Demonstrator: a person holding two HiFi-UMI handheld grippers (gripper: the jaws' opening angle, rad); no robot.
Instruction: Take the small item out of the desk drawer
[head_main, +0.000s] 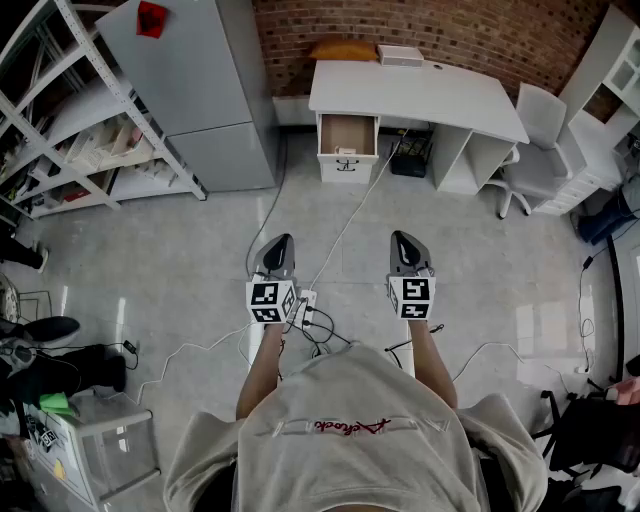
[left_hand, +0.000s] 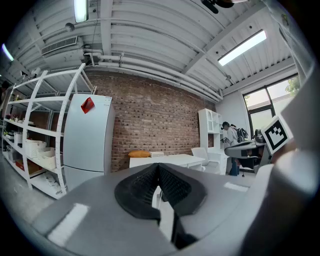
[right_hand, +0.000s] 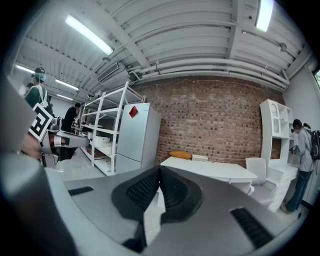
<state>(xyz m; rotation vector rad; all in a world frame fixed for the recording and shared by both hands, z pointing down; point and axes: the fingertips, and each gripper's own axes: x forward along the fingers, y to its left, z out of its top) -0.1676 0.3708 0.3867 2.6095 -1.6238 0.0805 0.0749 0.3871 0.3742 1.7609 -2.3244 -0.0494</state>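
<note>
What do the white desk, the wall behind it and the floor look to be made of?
The desk looks like painted or laminated board: smooth, matte white, with sharp flat edges. The wall is bare red-brown brick, with visible mortar lines. The floor seems to be polished concrete or tile: pale grey and glossy, with light reflections.

Left of you: grey fridge (head_main: 190, 90), red tag (head_main: 151, 18) on its door | far left: white shelving rack (head_main: 70, 130) | back: brick wall (head_main: 450, 35), orange cushion (head_main: 343, 49) beside white box (head_main: 400, 55) | right: white chair (head_main: 535, 130) | floor: white cables (head_main: 340, 240), power strip (head_main: 305, 303) just below you
</note>
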